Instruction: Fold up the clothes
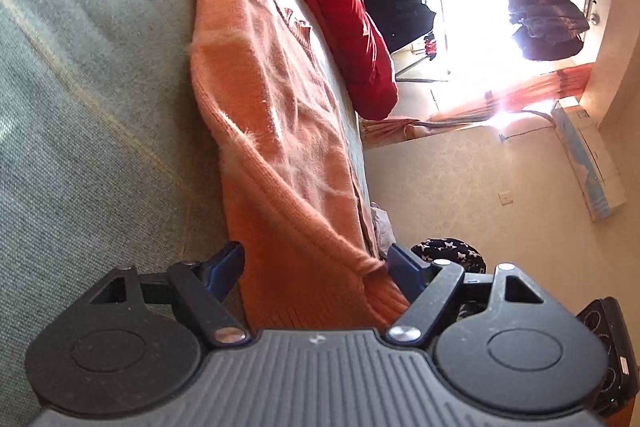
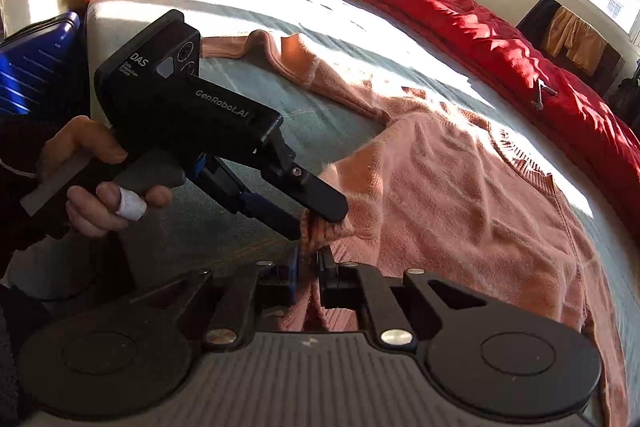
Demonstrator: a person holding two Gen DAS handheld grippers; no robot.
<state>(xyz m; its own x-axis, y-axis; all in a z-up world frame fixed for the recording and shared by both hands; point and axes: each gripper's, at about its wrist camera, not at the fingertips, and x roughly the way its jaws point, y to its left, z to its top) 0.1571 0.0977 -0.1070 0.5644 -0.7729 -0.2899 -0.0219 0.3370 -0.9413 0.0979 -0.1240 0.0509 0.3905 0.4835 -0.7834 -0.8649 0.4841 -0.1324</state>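
The pink sweater (image 2: 448, 179) is spread on the bed (image 2: 248, 7), neck toward three o'clock in the right wrist view, one sleeve trailing off toward eleven o'clock. Its ribbed hem corner is bunched at the six o'clock edge of that view, where both tools meet.

The step in hand is judged to be a handover or a shared pick-up of that hem corner, ahead of a fold. To do it well, the hem should be taken through its full thickness, close to the corner, so that the knit is not stretched. The left gripper (image 2: 316, 223) should be closed only once the fabric sits well between its fingers, and the two grips should be kept just beside each other until the edge can be drawn out straight. The lift should be kept low, so that the body of the sweater is not dragged across the bed toward the red quilt (image 2: 480, 27) lying at one to three o'clock.

The right gripper (image 2: 308, 279) is seen nearly closed, a narrow gap left between its fingers with a fold of hem running through it; whether the pads press on the knit cannot be told. The left gripper stands wide open, its fingers set to either side of the bunched hem, the fabric between them but not clamped.
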